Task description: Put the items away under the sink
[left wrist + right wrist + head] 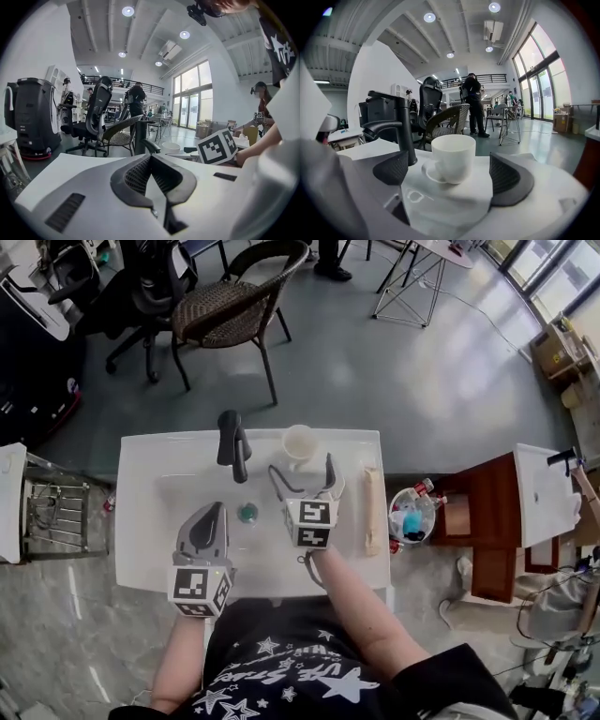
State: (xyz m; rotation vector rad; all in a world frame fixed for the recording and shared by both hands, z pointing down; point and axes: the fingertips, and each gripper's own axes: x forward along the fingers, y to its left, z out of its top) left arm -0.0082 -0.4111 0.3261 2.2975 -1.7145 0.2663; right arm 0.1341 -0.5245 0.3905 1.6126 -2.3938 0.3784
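Right tool [302,471] gapes empty; cup [299,443] at twelve o'clock could topple if nudged. Left tool [215,513] closed, empty.

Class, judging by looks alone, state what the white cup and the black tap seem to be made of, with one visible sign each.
White cup: probably glazed ceramic; smooth white wall, thick rim. Black tap: likely metal with matt black coating; even, dull surface.
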